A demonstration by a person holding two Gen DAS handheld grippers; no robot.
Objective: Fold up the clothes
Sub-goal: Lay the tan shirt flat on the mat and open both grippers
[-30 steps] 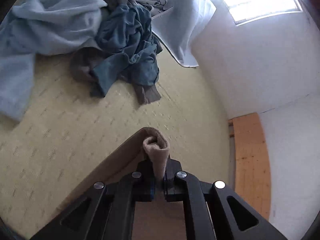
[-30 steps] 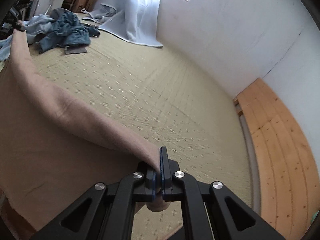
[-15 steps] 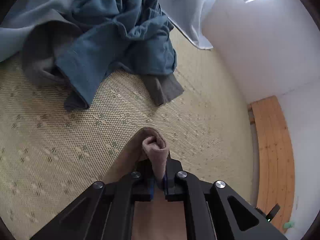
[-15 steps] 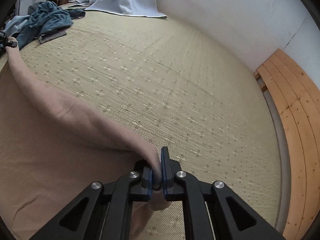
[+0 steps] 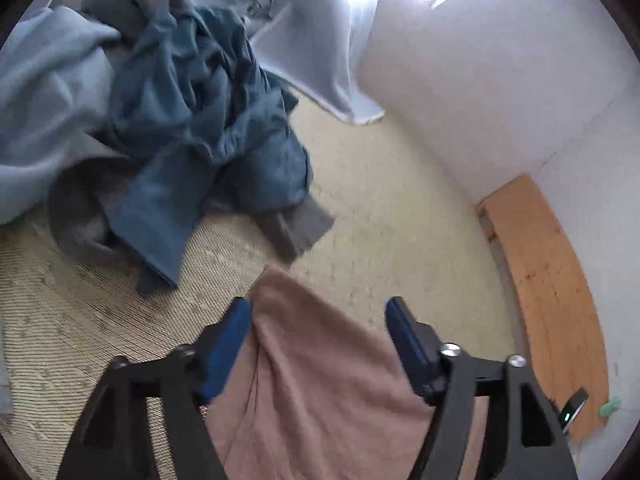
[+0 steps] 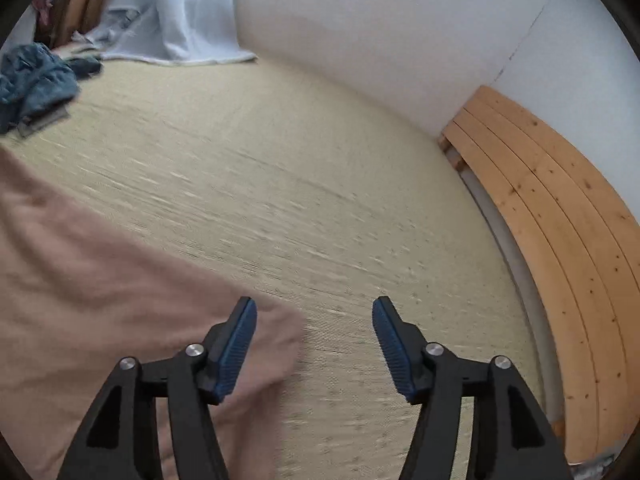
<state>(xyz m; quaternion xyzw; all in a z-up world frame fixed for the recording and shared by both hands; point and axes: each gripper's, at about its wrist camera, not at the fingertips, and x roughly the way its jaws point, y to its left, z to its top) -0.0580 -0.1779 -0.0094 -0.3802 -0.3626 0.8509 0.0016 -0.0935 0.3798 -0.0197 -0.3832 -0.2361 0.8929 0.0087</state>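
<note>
With both my tools spread wide, neither has hold of anything. Left gripper (image 5: 318, 320), lower centre of left wrist view: blue pads far apart, pinkish-tan cloth (image 5: 320, 380) lying between and beneath them; left pad looks to brush the cloth edge, right pad clear of it. Cloth corner points up-frame, just short of the clothes pile.

Pile sits upper left of that frame: blue garment (image 5: 200, 128) crumpled on top, grey garment (image 5: 296, 224) poking out below it, light-blue fabric (image 5: 44, 100) at far left. White sheet (image 5: 320, 32) drapes at top centre, against the white wall (image 5: 480, 100).

Right gripper (image 6: 314, 320), lower centre of right wrist view: jaws equally wide. Same tan cloth (image 6: 100, 300) fills lower left of frame, flat on the woven mat (image 6: 320, 180); its corner lies under/behind the left pad, right pad over bare mat. Contact w/ left pad: can't tell, frame is blurred.

Wooden floorboards (image 6: 560, 220) run along right edge of frame beside the mat. Small dark device w/ green light (image 5: 572, 408) at lower right of left wrist view, on the boards.
</note>
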